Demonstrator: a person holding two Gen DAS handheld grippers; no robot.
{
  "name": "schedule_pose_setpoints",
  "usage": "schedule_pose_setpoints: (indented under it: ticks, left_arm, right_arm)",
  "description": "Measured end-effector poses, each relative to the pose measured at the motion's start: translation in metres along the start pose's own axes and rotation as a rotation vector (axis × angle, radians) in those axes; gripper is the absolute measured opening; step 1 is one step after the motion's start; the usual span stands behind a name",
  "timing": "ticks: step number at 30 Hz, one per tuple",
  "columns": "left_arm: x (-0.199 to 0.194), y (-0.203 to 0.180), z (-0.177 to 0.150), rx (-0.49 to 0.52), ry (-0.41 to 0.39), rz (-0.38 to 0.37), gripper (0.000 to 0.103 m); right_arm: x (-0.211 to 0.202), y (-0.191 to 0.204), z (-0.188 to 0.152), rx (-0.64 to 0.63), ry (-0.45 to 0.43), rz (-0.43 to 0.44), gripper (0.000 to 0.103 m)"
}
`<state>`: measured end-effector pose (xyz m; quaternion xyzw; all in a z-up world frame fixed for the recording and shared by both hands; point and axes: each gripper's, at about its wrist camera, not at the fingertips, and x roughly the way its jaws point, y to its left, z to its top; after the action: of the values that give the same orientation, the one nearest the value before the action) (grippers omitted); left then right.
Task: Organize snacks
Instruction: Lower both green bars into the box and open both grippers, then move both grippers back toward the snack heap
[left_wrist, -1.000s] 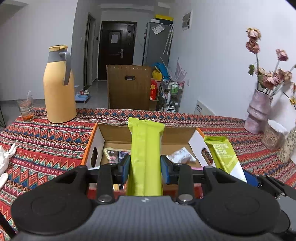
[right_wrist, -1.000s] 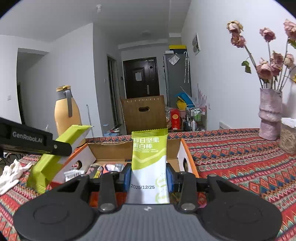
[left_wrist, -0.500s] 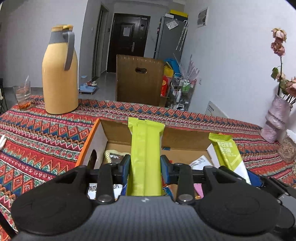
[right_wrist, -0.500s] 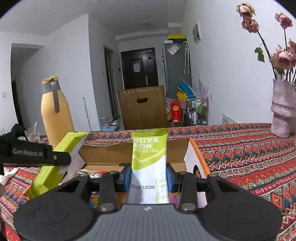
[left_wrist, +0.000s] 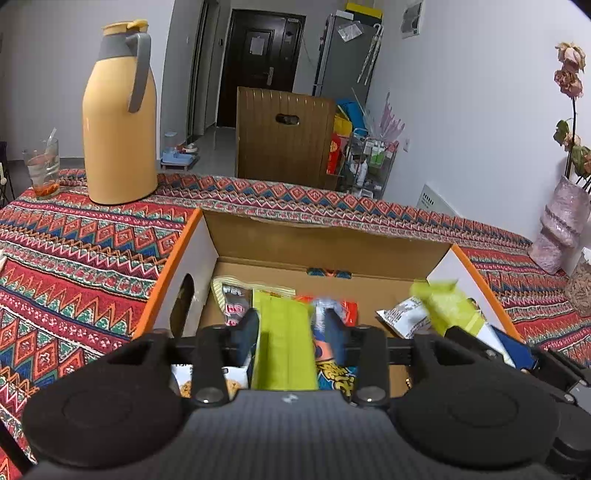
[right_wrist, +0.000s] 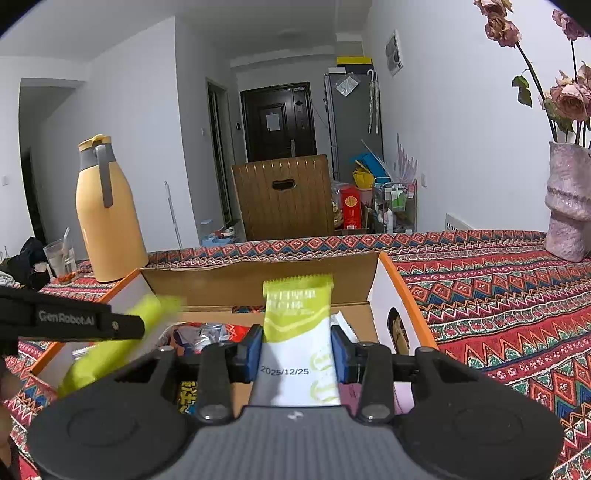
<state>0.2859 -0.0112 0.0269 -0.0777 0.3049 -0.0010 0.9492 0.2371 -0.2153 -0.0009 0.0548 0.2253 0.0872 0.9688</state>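
1. My left gripper (left_wrist: 291, 328) jaws have just been opening; its green bar (left_wrist: 284, 343) sits loose between them, tipped lower than before.
2. My right gripper (right_wrist: 297, 347) jaws, opening slightly, hold the second bar (right_wrist: 299, 332).
3. Two bars over one box (left_wrist: 332, 236) on the surface (left_wrist: 74, 258).

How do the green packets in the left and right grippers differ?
The left packet shows plain green; the right packet shows print, white below, with a date. The left packet is blurred and loose, the left gripper's jaws having just been opening; the right packet is pinched by the right gripper. Both are over the open box.
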Motion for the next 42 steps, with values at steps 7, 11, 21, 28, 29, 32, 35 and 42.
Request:
schedule_pose_setpoints:
  ticks: [7, 11, 21, 28, 29, 32, 35, 42]
  left_arm:
    - [-0.014, 0.001, 0.001, 0.006, -0.052, 0.016, 0.103]
    - [-0.015, 0.0, 0.0, 0.012, -0.043, 0.015, 0.103]
    - [-0.033, 0.0, 0.002, 0.004, -0.078, 0.015, 0.103]
    - [-0.056, 0.0, 0.005, 0.008, -0.101, 0.028, 0.103]
    - [-0.06, 0.0, 0.004, 0.011, -0.102, 0.03, 0.103]
    - [-0.071, 0.002, -0.002, 0.019, -0.103, 0.033, 0.103]
    - [-0.082, 0.006, -0.009, 0.022, -0.1, 0.036, 0.103]
    - [-0.099, 0.02, -0.036, 0.046, -0.077, 0.048, 0.103]
  right_arm:
    - [-0.01, -0.003, 0.001, 0.015, -0.037, -0.011, 0.083]
    - [-0.013, -0.005, 0.001, 0.023, -0.044, -0.017, 0.103]
    - [-0.029, -0.004, 0.006, 0.01, -0.068, -0.03, 0.103]
    - [-0.056, 0.0, 0.011, -0.011, -0.085, -0.033, 0.103]
    - [-0.061, 0.0, 0.01, -0.016, -0.086, -0.034, 0.103]
    - [-0.076, 0.0, 0.007, -0.027, -0.086, -0.033, 0.103]
    - [-0.09, -0.001, 0.0, -0.039, -0.074, -0.036, 0.103]
    - [-0.109, -0.006, -0.026, -0.062, -0.015, -0.054, 0.103]
